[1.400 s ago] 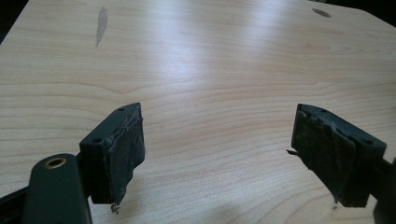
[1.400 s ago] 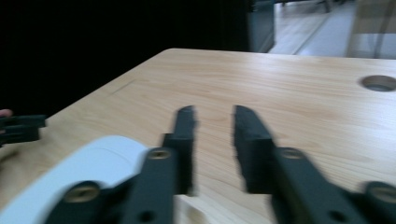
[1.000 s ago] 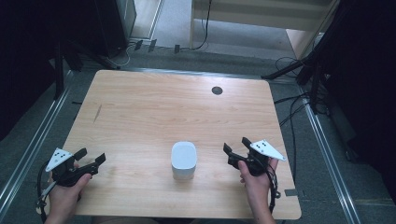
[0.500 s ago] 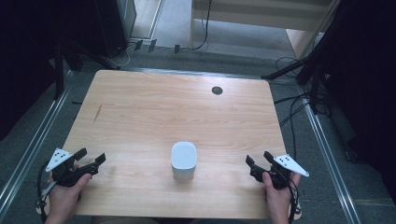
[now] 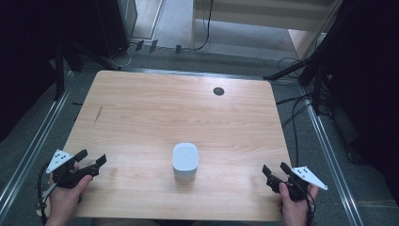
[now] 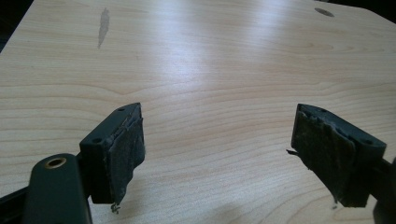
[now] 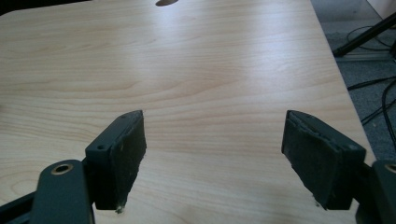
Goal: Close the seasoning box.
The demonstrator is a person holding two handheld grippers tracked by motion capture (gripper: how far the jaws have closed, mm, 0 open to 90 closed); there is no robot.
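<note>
Both claws are held agape and empty — left claw [image 5: 91, 161], right claw [image 5: 275, 171] — a white box [image 5: 185, 160] between them; forearms are cut off below the table [image 5: 155, 108].

One camera looks down from high at the whole worktop [image 5: 141, 117]. Two low cameras sit near its near edge, both facing its far hole [image 5: 218, 91].

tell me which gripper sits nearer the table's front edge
The right gripper, by the table's front right corner. The left gripper sits a little farther up the left side. Both are open and stand apart from the white box between them.
</note>
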